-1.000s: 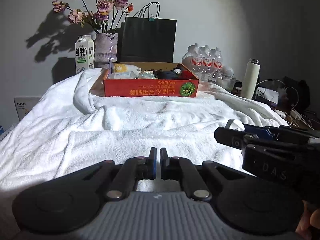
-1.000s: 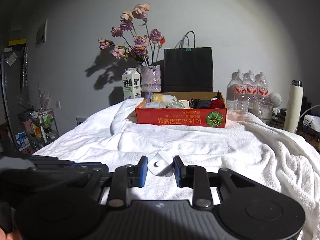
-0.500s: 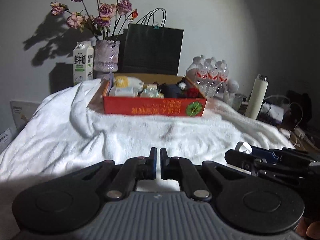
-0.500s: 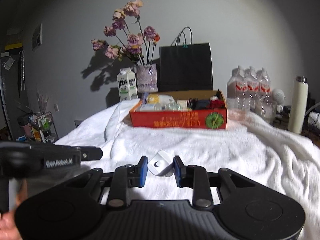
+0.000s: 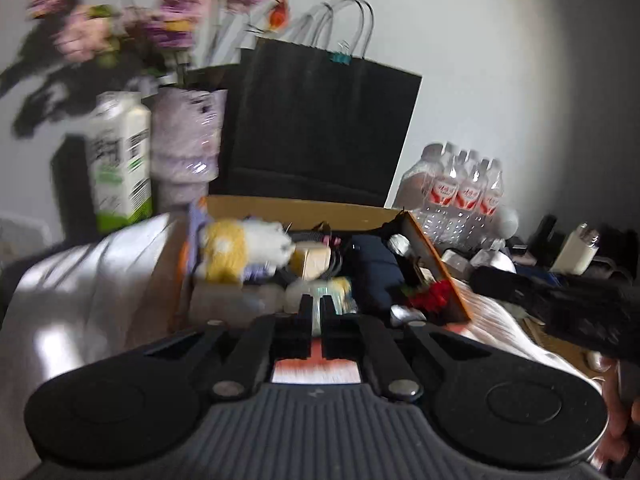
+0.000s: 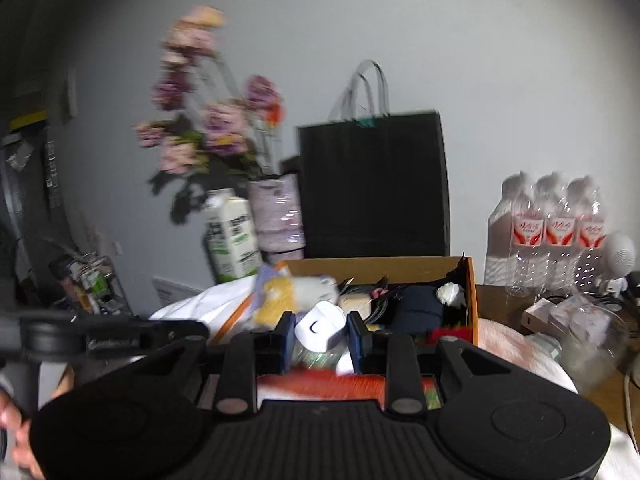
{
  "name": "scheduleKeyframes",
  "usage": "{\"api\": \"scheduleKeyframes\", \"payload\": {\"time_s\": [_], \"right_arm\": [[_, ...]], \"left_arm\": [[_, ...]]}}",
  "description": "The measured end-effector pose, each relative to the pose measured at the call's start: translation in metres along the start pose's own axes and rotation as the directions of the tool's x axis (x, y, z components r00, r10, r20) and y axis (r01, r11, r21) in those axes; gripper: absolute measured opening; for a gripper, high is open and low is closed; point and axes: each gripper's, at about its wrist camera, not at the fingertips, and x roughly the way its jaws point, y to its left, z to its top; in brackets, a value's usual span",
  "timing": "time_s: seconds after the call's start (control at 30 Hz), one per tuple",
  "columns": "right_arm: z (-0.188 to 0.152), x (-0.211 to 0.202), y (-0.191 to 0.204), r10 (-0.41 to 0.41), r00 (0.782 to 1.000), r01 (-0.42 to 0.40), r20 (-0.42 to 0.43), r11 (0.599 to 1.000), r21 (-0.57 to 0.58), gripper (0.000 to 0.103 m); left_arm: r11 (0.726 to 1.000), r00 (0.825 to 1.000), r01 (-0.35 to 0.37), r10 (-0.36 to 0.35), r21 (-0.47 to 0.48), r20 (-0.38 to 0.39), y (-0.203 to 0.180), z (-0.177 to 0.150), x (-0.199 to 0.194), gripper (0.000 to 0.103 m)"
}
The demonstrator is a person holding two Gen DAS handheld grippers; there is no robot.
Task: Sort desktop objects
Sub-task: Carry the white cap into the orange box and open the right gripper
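The small white rounded plastic object (image 6: 320, 326) sits clamped between the jaws of my right gripper (image 6: 320, 334), its curved dark mark facing the camera. It hangs just above the near edge of the open orange cardboard box (image 6: 468, 300), which I see over my fingers. My left gripper (image 5: 318, 312) has its jaws pressed together with nothing between them, and it too is poised at the near wall of that box (image 5: 436, 268).

Inside the box lie a yellow and white soft toy (image 5: 244, 250), a dark navy cloth bundle (image 5: 374, 270), a small beige block (image 5: 314, 258) and something red (image 5: 434, 296) in the near right corner; much of it is smeared by blur. The box rests on a white fluffy towel (image 5: 92, 280) spread over the desk (image 6: 500, 300).

Behind the box stand a tall black paper bag with pale handles (image 5: 320, 128), a white and green milk carton (image 5: 120, 164), and a pale lilac vase (image 5: 186, 140) holding pink and purple flowers (image 5: 168, 20). To the right is a shrink-wrapped pack of water bottles with red labels (image 6: 556, 232), and further right a white flask (image 5: 578, 250). In each view the other gripper shows at the edge.
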Motion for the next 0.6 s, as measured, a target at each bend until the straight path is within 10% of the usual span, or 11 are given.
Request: {"api": "scheduleKeyframes", "payload": {"time_s": [0.3, 0.5, 0.6], "right_arm": [[0.043, 0.178, -0.025, -0.146, 0.941, 0.139, -0.304, 0.989, -0.045, 0.026], [0.029, 0.234, -0.043, -0.191, 0.886, 0.196, -0.423, 0.98, -0.032, 0.031], [0.033, 0.234, -0.049, -0.165, 0.895, 0.194, -0.413, 0.981, 0.028, 0.041]], "left_arm": [[0.995, 0.948, -0.086, 0.065, -0.055, -0.311, 0.032, 0.046, 0.159, 0.005], [0.99, 0.936, -0.118, 0.087, -0.073, -0.341, 0.038, 0.046, 0.182, 0.005], [0.993, 0.938, -0.11, 0.088, -0.048, -0.334, 0.031, 0.049, 0.184, 0.005]]}}
